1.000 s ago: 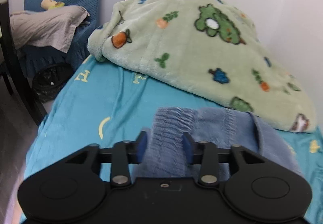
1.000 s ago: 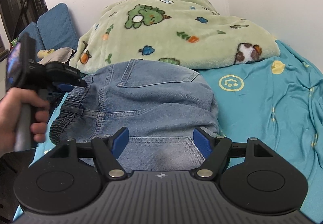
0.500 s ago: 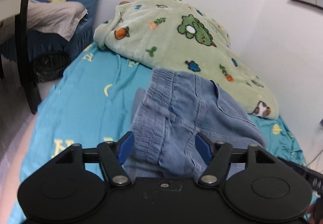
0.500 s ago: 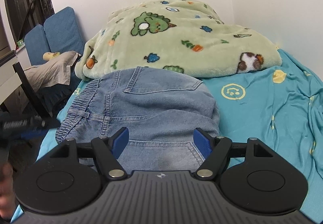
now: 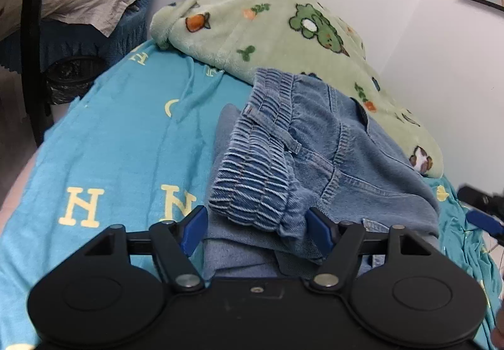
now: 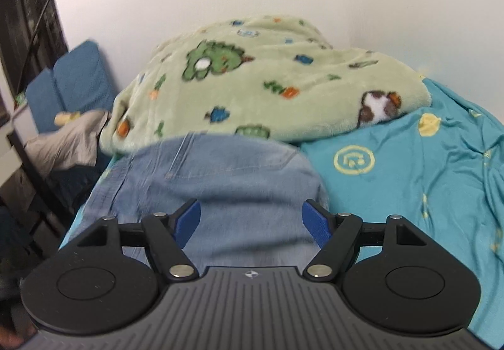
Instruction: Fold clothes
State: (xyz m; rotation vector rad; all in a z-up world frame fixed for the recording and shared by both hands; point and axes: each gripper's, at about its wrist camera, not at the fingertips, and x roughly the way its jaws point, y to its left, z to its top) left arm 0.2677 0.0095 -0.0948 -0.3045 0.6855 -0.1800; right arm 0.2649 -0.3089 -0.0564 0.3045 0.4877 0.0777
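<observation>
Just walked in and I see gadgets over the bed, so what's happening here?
A person is folding clothes with a handheld gripper in each hand. Folded denim shorts lie on the teal bedsheet, against a green fleece blanket. The left gripper and right gripper are both open, gripping nothing.

Black left claw point(image 5: 256, 228), blue pads, silver screws, ribbed grey right claw point(image 6: 251, 220)

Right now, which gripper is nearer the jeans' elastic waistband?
Left. The left gripper sits open right at the waistband; the right gripper hovers open over the jeans' other end.
</observation>
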